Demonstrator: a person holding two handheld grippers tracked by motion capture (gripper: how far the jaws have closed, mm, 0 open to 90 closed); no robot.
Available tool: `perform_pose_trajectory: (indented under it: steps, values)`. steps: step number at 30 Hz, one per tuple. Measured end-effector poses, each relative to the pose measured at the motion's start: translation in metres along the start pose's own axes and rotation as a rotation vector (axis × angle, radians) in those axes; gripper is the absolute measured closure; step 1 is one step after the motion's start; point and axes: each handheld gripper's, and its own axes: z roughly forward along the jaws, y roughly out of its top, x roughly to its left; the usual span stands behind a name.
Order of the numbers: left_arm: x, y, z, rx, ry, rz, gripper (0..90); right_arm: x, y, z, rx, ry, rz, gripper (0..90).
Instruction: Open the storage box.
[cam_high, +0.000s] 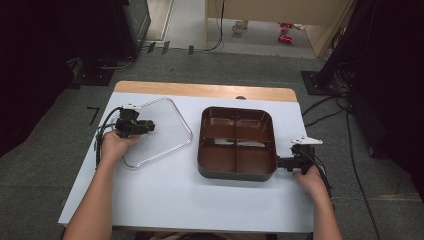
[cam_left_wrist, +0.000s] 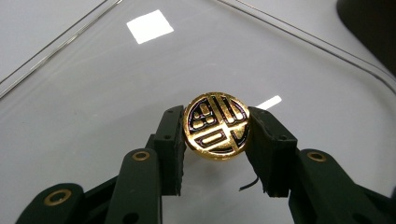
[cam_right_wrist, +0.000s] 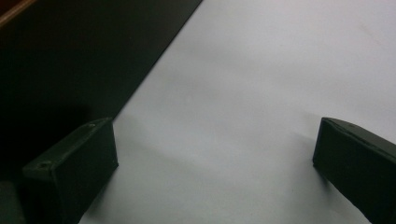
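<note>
A clear rounded-square lid (cam_high: 171, 125) lies flat on the left half of the white table. My left gripper (cam_high: 150, 126) reaches over it from the left. In the left gripper view the jaws of that gripper (cam_left_wrist: 216, 116) are shut on a round gold knob (cam_left_wrist: 216, 127) with a dark emblem, which stands on the clear lid (cam_left_wrist: 116, 79). A brown four-compartment tray (cam_high: 237, 110) sits at the table's middle. My right gripper (cam_high: 281, 162) rests at the tray's near right corner. The right gripper (cam_right_wrist: 215, 154) stands open over bare table, beside the tray's dark wall (cam_right_wrist: 70, 56).
The white table cover (cam_high: 175, 195) has free room in front of the lid and tray. A wooden table edge (cam_high: 200, 90) runs along the far side. Cables and dark equipment stands (cam_high: 345, 75) are on the floor around the table.
</note>
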Motion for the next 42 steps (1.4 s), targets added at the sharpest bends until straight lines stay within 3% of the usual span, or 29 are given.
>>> perform_pose_trajectory:
  steps: [6,13,16,20,26,37,42]
  values:
    - [0.001,-0.002,0.003,-0.001,0.0,0.007,59.1,0.0,0.0,0.0,0.0,0.0,0.0,0.0]
    - [0.004,-0.004,0.003,-0.013,-0.036,-0.038,57.5,0.0,0.0,0.0,0.0,0.0,0.0,0.0]
    - [0.004,-0.002,0.001,-0.008,-0.046,-0.062,46.2,0.0,0.0,0.0,0.0,0.0,0.0,0.0]
    - [0.001,0.001,-0.01,-0.027,-0.043,-0.065,38.5,0.0,0.0,0.0,0.0,0.0,0.0,0.0]
    - [-0.006,0.006,-0.031,-0.074,-0.074,-0.073,37.0,0.0,0.0,0.0,-0.001,0.0,0.0,0.0]
    - [-0.032,0.002,-0.042,-0.1,-0.132,-0.051,32.7,0.0,0.0,0.0,-0.001,0.001,0.0,0.0]
    - [-0.052,-0.003,-0.043,-0.086,-0.133,-0.009,28.4,0.0,0.0,0.0,0.0,0.002,0.001,0.0]
